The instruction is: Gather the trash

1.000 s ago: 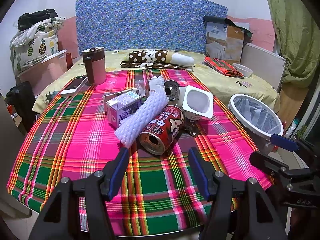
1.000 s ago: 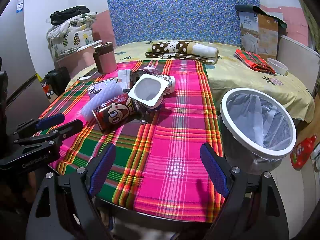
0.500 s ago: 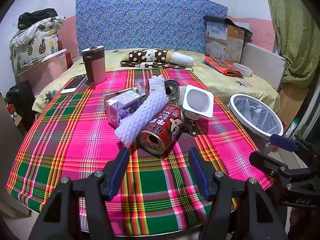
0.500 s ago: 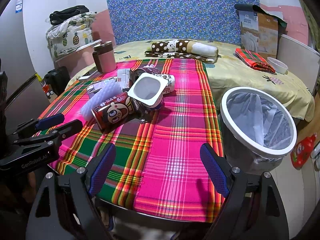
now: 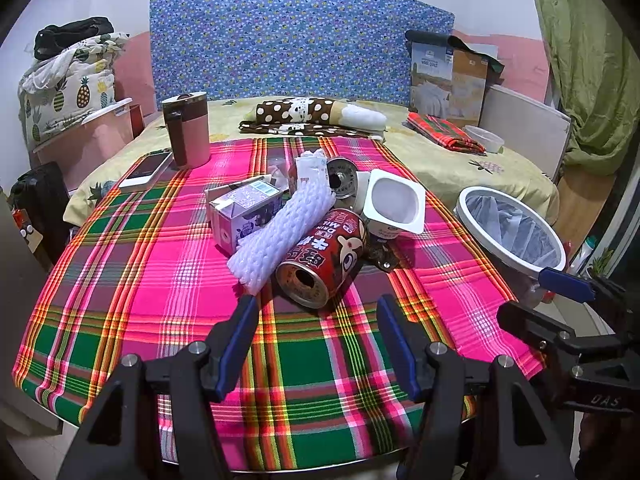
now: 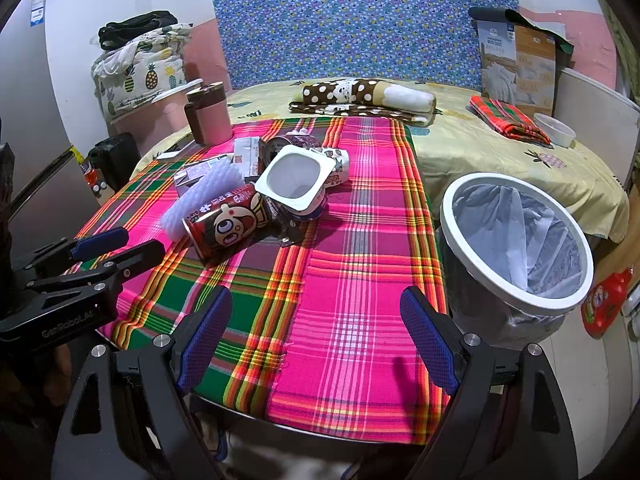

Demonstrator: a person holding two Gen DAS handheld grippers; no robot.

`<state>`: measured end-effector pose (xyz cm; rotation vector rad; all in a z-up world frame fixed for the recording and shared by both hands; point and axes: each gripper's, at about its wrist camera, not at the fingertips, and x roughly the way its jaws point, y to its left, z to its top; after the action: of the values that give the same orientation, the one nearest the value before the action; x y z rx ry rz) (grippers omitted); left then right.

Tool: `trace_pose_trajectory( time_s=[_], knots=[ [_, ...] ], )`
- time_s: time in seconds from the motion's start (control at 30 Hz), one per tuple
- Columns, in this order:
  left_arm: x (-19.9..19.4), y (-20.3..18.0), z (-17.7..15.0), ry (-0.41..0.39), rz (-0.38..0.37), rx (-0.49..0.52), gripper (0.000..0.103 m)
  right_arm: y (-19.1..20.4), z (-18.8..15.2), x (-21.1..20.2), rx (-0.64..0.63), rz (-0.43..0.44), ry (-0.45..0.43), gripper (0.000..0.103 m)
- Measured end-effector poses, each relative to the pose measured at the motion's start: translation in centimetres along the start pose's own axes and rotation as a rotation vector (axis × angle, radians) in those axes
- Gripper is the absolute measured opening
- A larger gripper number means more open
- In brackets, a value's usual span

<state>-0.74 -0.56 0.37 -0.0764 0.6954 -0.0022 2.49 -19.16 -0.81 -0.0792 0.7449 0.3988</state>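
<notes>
Trash lies heaped mid-table on the plaid cloth: a red milk can (image 5: 324,256) (image 6: 226,226) on its side, a white foam net sleeve (image 5: 280,236) (image 6: 202,196), a purple carton (image 5: 244,210), a white square yogurt cup (image 5: 394,208) (image 6: 296,180) and a second can (image 5: 342,174) behind. The bin (image 5: 512,232) (image 6: 516,240), white-rimmed with a clear liner, stands off the table's right edge. My left gripper (image 5: 316,332) is open just short of the red can. Near the front edge my right gripper (image 6: 316,336) is open over bare cloth, left of the bin.
A pink and brown tumbler (image 5: 188,134) and a phone (image 5: 146,168) sit at the table's far left. Behind the table is a bed with a dotted pillow (image 5: 316,114) and a folded plaid cloth (image 5: 444,132). A red bottle (image 6: 604,304) lies on the floor by the bin.
Both grippers have crept slightly forward towards the trash heap. Nothing on the table has moved.
</notes>
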Motion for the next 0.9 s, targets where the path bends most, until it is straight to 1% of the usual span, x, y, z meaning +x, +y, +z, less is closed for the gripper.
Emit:
trace_pose_trajectory(
  time_s=[0.33,0.63,0.9],
  knots=[
    [0.3,-0.1,-0.1,0.006,-0.006,0.0,0.063,-0.2,-0.1,0.3,-0.001,0.001,0.009,0.087],
    [1.0,0.2,-0.2,0.014,-0.005,-0.006,0.063,-0.2,0.0,0.6,0.005,0.025,0.009,0.087],
    [2.0,0.7,-0.1,0.039,-0.015,-0.013,0.063,-0.5,0.2,1.0,0.017,0.035,0.002,0.087]
  ],
)
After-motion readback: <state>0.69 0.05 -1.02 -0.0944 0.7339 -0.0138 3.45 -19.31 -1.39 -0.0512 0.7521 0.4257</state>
